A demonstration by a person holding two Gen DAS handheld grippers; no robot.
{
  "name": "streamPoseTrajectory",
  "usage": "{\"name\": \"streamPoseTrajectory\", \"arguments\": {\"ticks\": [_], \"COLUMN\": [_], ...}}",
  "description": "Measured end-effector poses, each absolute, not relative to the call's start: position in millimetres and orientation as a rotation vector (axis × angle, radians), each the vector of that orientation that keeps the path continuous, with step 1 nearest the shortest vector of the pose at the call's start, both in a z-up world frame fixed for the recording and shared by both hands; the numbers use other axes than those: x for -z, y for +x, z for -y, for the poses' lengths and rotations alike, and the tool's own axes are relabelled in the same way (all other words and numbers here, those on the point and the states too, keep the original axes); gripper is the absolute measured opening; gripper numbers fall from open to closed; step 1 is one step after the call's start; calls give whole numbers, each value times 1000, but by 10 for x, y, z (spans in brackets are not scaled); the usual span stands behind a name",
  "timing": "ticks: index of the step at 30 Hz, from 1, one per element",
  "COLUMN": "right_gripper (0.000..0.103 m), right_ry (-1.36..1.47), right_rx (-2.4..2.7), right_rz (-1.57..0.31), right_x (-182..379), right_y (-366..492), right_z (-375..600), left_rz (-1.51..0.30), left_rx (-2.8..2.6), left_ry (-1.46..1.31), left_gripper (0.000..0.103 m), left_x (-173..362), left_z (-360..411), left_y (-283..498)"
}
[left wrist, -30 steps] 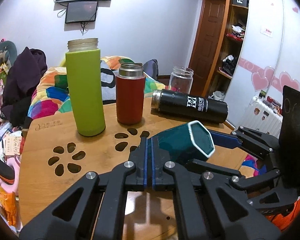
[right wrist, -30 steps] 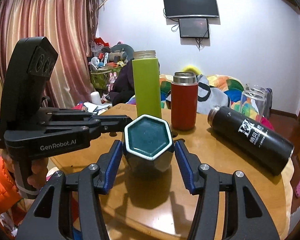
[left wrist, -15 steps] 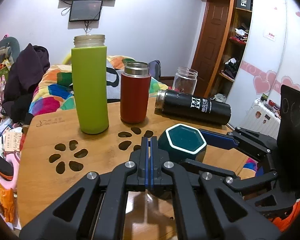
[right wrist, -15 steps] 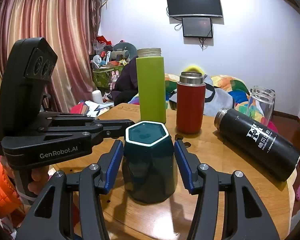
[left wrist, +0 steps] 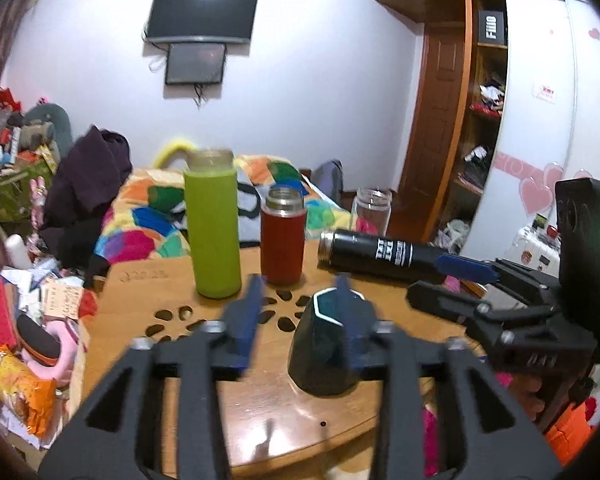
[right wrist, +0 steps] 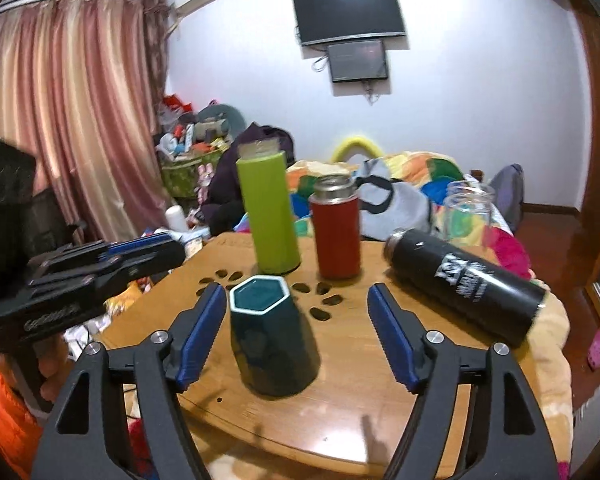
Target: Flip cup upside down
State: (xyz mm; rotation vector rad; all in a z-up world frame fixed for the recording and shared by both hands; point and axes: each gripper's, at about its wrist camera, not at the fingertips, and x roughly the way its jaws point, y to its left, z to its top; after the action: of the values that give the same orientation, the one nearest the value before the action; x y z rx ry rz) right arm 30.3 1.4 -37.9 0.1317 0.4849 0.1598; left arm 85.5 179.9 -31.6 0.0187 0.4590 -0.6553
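On the left we see our left tongs (left wrist: 296, 308) spread, clear of the teal cup (right wrist: 270, 340), which stands on the wooden table (right wrist: 380, 380) between the spread fingers of our right tongs (right wrist: 296, 332), untouched. Behind it stand a green bottle (right wrist: 268, 212) and red flask (right wrist: 336, 232), with a black flask (right wrist: 460, 284) lying rightmost.

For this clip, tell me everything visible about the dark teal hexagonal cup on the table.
The cup is dark teal, glossy like glazed ceramic, with faceted sides. Its top face is a hexagon edged in white, narrower than the end resting on the wooden table; whether that face is a closed base or an opening I cannot tell. It stands on its wider end, apparently leaning slightly. It sits between the open right tongs, nearer their left pad, and no contact is visible. The left tongs, also open, hover close by. No handle shows.
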Motion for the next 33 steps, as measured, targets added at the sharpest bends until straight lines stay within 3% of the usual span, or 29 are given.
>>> {"name": "streamPoseTrajectory", "arguments": {"ticks": [1, 4, 8, 11, 33], "right_gripper": [76, 84, 89, 103, 103], "right_ry": [143, 157, 158, 153, 115], "right_rx": [-146, -119, -96, -83, -33], "right_rz": [-475, -439, -402, -374, -343], "right_x": [323, 189, 43, -29, -64], "right_y": [249, 148, 10, -95, -267], "right_z": [26, 79, 113, 92, 15], "left_rz": [-444, -402, -373, -351, -335], "left_rx": [644, 620, 582, 561, 497], "left_ry": [18, 30, 9, -7, -7], "left_gripper": [61, 69, 100, 102, 103], "left_x": [285, 201, 125, 84, 146], "left_z": [-1806, -1827, -1882, -1923, -1934], "left_y": [807, 663, 541, 461, 308]}}
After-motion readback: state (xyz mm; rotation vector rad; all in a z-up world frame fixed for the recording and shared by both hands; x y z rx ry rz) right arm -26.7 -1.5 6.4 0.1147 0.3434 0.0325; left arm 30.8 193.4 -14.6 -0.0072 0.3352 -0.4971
